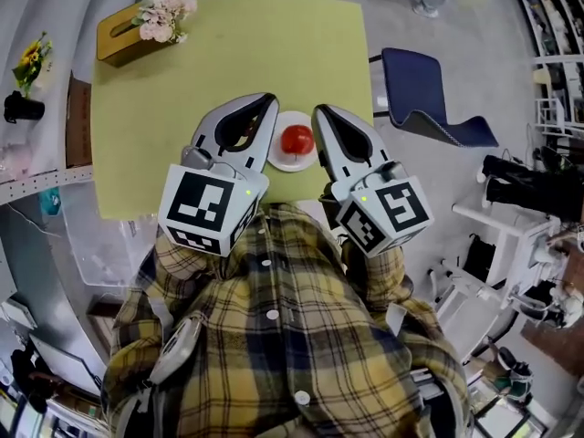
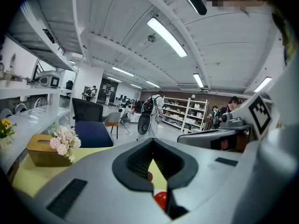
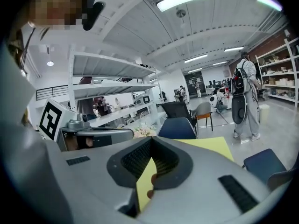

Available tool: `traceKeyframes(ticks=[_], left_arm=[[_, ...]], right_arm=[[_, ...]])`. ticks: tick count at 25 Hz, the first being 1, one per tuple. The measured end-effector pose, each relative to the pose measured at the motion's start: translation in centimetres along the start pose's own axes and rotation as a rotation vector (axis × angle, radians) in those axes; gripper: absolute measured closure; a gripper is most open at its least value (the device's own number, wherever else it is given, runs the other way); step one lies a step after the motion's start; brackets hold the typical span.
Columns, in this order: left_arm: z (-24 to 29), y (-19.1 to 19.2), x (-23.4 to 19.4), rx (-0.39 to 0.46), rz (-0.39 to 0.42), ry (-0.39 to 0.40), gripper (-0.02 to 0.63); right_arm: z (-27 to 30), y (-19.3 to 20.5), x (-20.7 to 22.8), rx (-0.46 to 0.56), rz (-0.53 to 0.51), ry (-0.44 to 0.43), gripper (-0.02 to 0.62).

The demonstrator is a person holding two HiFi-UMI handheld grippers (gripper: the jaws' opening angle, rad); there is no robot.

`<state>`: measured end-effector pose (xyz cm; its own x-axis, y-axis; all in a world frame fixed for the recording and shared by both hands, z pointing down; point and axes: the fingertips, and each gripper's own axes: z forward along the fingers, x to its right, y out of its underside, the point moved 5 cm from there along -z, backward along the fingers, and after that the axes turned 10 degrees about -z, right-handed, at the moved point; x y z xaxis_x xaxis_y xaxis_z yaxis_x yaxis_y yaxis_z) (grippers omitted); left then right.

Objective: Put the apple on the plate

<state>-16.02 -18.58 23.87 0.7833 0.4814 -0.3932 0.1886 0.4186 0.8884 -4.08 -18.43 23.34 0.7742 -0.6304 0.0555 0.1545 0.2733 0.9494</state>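
The apple (image 1: 297, 140) lies on the small white plate (image 1: 278, 161) near the front edge of the yellow-green table (image 1: 182, 80); in the head view we see it round, glossy and red. The left gripper (image 1: 268, 99) and the right gripper (image 1: 320, 111) flank the plate, one on each side, and touch neither it nor the fruit. Each pair of fingers meets at the tips and carries nothing. At the table's far left corner stands a wooden box (image 1: 119, 36) with pale flowers (image 1: 166, 12).

In the left gripper view we find the left gripper (image 2: 152, 142) closed at the tips, with its dark fingers (image 2: 134, 164) leaving only a narrow wedge. Through it show the table and a slice of the red apple (image 2: 160, 199) below.

In the right gripper view the right gripper (image 3: 152, 142) is likewise closed and empty, and only table shows through the slit between its fingers (image 3: 132, 160).
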Motion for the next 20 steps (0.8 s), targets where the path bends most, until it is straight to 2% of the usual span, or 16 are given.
traceKeyframes(ticks=[20], left_arm=[[0.63,0.36,-0.48,-0.012,0.005,0.032,0.600]], right_arm=[[0.41,0.64,0.24,-0.020,-0.030,0.035,0.598]])
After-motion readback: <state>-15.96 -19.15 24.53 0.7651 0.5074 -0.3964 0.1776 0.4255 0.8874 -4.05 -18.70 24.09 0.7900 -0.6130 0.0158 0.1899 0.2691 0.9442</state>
